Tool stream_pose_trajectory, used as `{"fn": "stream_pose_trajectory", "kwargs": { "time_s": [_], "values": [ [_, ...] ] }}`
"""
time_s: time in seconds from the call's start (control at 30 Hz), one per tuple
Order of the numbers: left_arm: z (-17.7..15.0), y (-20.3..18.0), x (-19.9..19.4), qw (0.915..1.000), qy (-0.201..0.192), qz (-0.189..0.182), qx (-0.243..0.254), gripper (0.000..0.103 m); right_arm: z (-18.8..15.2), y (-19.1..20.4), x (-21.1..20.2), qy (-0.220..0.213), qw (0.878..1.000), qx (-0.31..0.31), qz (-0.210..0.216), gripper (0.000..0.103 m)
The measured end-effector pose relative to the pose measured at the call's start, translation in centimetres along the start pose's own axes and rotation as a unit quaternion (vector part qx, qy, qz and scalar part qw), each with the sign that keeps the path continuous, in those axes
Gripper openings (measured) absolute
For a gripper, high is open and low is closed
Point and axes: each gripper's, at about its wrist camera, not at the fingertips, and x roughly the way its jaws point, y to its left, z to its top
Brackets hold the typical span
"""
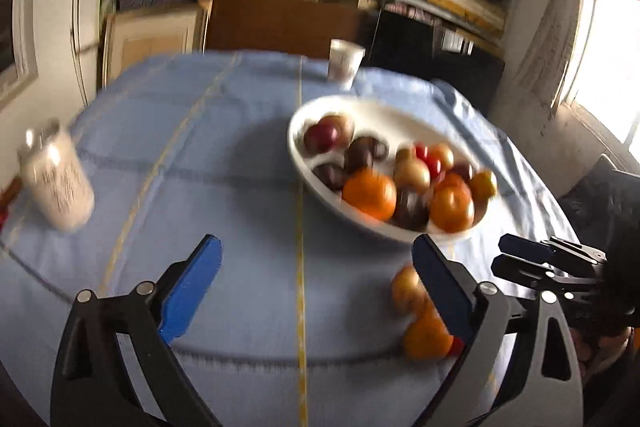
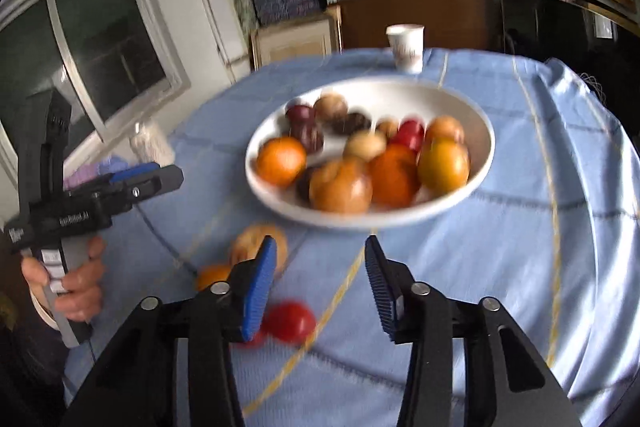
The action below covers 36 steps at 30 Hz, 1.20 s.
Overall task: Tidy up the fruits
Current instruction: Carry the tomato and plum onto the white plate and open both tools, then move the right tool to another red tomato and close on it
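A white bowl on the blue tablecloth holds several fruits: oranges, dark plums, red and yellowish ones. Loose on the cloth in front of it lie a yellowish apple, an orange and a red tomato. My left gripper stands wide open over bare cloth, and its right finger partly hides the apple and orange. My right gripper is open with nothing between its pads, just short of the bowl; the tomato lies beside its left finger. Both views are blurred.
A white paper cup stands behind the bowl at the table's far edge. A pale jar sits at the left. A hand holds the left gripper's handle. Shelves of stacked boxes fill the back wall.
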Motion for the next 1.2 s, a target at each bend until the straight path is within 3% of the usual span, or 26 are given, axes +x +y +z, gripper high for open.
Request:
{"fn": "stream_pose_trajectory", "kwargs": {
  "time_s": [0.3, 0.87, 1.2],
  "values": [
    [-1.3, -1.7, -1.1, 0.9977, -0.021, 0.036, 0.054, 0.095, -1.6, 1.1, 0.6, 0.037, 0.999, -0.017, 0.007, 0.040],
    [-1.2, -0.5, 0.4, 0.9985, 0.010, 0.047, 0.024, 0.098, -2.1, 1.1, 0.6, 0.059, 0.998, -0.020, 0.008, 0.040],
    [-1.3, -0.9, 0.2, 0.9979, 0.006, 0.052, 0.037, 0.098, -2.7, 1.8, 1.6, 0.080, 0.996, -0.025, 0.022, 0.040]
  ]
}}
